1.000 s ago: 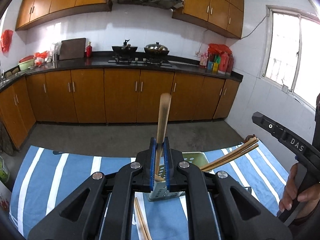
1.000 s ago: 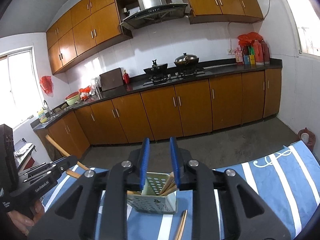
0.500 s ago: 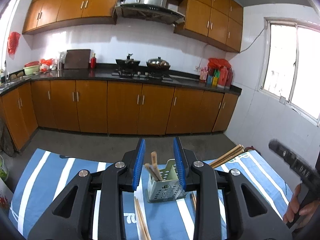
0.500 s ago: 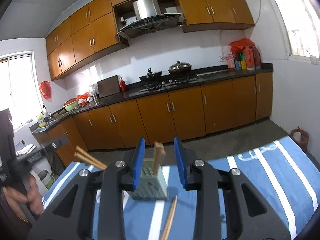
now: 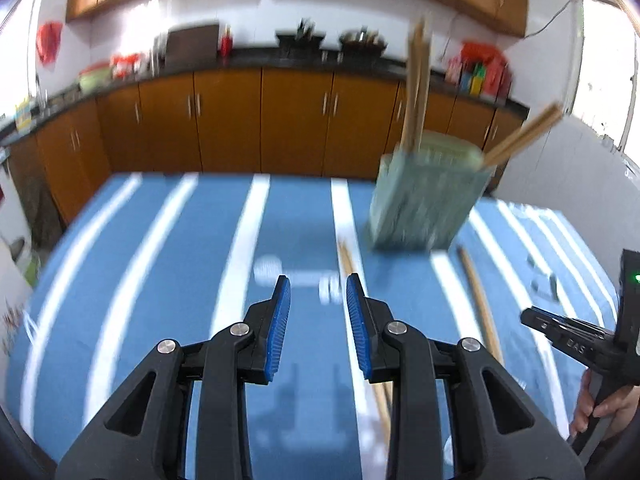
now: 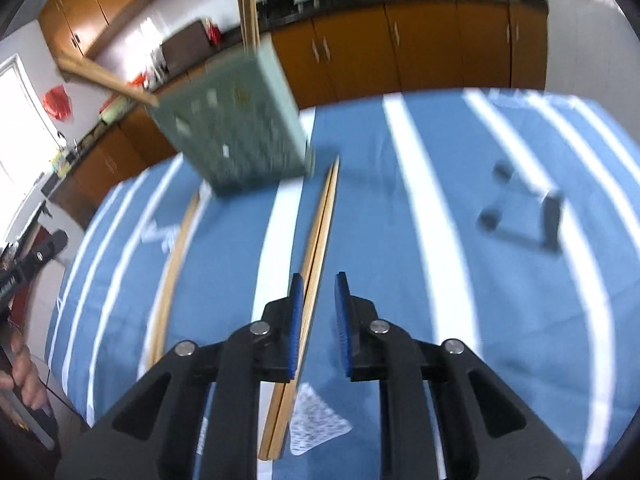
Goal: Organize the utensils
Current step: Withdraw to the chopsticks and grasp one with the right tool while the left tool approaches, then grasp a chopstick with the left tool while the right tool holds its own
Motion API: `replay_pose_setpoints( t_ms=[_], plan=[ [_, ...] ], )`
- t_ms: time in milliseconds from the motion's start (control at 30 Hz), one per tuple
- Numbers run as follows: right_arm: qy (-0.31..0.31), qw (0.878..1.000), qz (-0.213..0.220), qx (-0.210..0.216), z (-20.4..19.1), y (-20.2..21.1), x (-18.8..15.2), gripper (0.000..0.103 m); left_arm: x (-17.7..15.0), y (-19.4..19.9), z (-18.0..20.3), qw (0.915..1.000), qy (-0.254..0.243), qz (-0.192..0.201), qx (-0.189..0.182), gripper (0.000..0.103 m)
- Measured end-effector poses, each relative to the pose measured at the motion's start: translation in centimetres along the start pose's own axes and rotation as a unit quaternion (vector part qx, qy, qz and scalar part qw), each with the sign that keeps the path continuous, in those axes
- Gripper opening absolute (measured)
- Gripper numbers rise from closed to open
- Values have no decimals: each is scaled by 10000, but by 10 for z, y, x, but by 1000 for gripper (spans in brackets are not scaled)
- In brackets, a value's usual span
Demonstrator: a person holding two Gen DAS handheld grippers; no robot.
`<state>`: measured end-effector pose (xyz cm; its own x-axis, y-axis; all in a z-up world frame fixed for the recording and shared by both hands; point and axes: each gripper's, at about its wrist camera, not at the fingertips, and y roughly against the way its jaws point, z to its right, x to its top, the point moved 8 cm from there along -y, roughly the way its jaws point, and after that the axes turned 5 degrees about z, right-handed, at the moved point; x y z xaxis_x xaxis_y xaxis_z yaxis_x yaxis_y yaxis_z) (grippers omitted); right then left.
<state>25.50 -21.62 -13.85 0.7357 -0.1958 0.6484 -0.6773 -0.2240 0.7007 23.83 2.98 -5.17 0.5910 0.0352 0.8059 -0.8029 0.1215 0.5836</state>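
A pale green perforated utensil holder [image 5: 426, 196] stands on the blue striped tablecloth [image 5: 160, 260] with wooden chopsticks [image 5: 416, 88] sticking out of it. It also shows in the right wrist view [image 6: 236, 120]. Loose chopsticks lie on the cloth: one pair [image 5: 348, 260] ahead of my left gripper [image 5: 316, 308], another [image 5: 480, 304] to its right. My left gripper is open and empty. My right gripper [image 6: 318, 304] is open, low over a chopstick pair [image 6: 316, 248] lying beside its left finger. Another chopstick pair [image 6: 176, 256] lies further left.
A small black stand [image 6: 528, 208] sits on the cloth to the right in the right wrist view. The table's far edge faces brown kitchen cabinets [image 5: 240, 120]. The other hand-held gripper [image 5: 580, 340] shows at the right edge of the left wrist view.
My left gripper let go of the wooden utensil into the holder and opened. Both grippers tipped down toward the cloth, and the right one came over a loose chopstick pair.
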Motion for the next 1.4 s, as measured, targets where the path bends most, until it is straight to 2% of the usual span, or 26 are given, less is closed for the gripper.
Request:
replay_pose_setpoints(
  t_ms=[167, 333, 467, 500, 533, 700, 800, 1100, 1267, 1333, 1400],
  plan=[
    [48, 9998, -211, -22, -10, -18, -17, 17, -39, -16, 1, 9991, 126, -399, -49, 30],
    [151, 9995, -254, -103, -9, -22, -20, 17, -48, -22, 6, 9983, 128, -547, -127, 30],
    [443, 9978, -161, -461, -6, -24, -15, 16, -54, -26, 12, 9979, 93, -616, -197, 30],
    [524, 9964, -161, -639, -2, -26, -14, 9, -55, -27, 14, 9977, 89, -630, -213, 30],
    [584, 9954, -110, -753, 2, -26, -12, 9, -56, -28, 15, 9975, 80, -653, -242, 30],
    [282, 9917, 70, -1250, 36, -24, -1, 8, -64, -32, 25, 9960, 41, -791, -407, 29],
    [14, 9923, 108, -1232, 50, -21, 3, 8, -70, -36, 34, 9948, -30, -888, -489, 25],
    [96, 9924, 144, -1222, 50, -20, 3, 8, -86, -49, 47, 9917, -317, -1164, -442, 18],
    [63, 9934, 106, -1140, 49, -19, 1, 10, -82, -56, 51, 9923, -520, -1107, -185, 15],
    [89, 9933, 119, -1147, 48, -18, 0, 10, -78, -61, 49, 9927, -536, -1076, -42, 8],
    [161, 9932, 131, -1146, 47, -20, 1, 9, -74, -66, 44, 9930, -522, -1057, 54, 7]
  ],
)
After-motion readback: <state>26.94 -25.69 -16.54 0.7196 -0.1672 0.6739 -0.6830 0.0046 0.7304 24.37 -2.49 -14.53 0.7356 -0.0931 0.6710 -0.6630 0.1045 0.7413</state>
